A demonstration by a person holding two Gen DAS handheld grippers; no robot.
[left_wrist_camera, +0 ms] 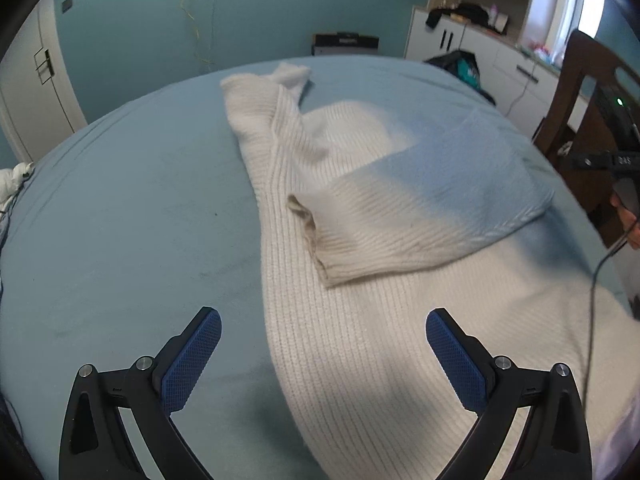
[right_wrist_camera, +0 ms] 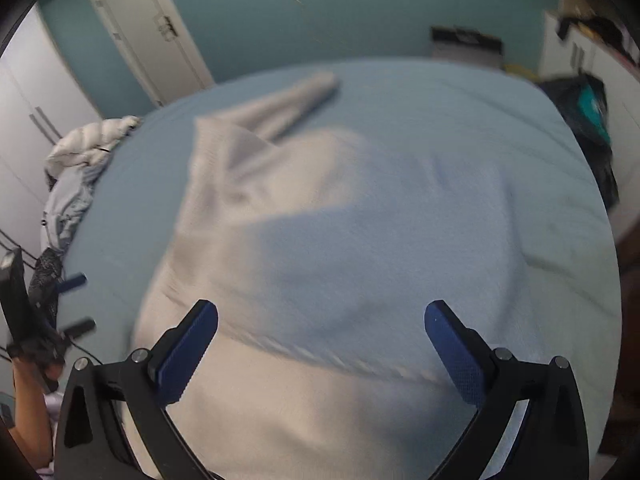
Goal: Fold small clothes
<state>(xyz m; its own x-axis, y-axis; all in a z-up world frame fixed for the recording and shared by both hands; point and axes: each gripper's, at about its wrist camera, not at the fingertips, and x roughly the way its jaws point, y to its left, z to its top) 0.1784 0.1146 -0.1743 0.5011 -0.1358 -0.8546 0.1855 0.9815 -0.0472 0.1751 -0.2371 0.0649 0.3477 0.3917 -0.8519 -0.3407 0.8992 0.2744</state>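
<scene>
A cream ribbed knit sweater [left_wrist_camera: 360, 288] lies on the light blue bed [left_wrist_camera: 132, 208]. One sleeve [left_wrist_camera: 372, 232] is folded across its body, its cuff near the middle. The other sleeve [left_wrist_camera: 272, 96] stretches toward the far edge. My left gripper [left_wrist_camera: 323, 334] is open and empty, just above the sweater's near left edge. In the right wrist view the sweater [right_wrist_camera: 312, 264] is blurred. My right gripper [right_wrist_camera: 321, 330] is open and empty above the sweater's body. The left gripper [right_wrist_camera: 74, 302] shows at the left edge of that view.
A white bundle of bedding [right_wrist_camera: 84, 148] lies at the bed's left edge. White cabinets [left_wrist_camera: 472, 36] with dark clothes stand at the back right. A brown wooden chair [left_wrist_camera: 592, 112] stands right of the bed. A door [right_wrist_camera: 148, 28] is in the teal wall.
</scene>
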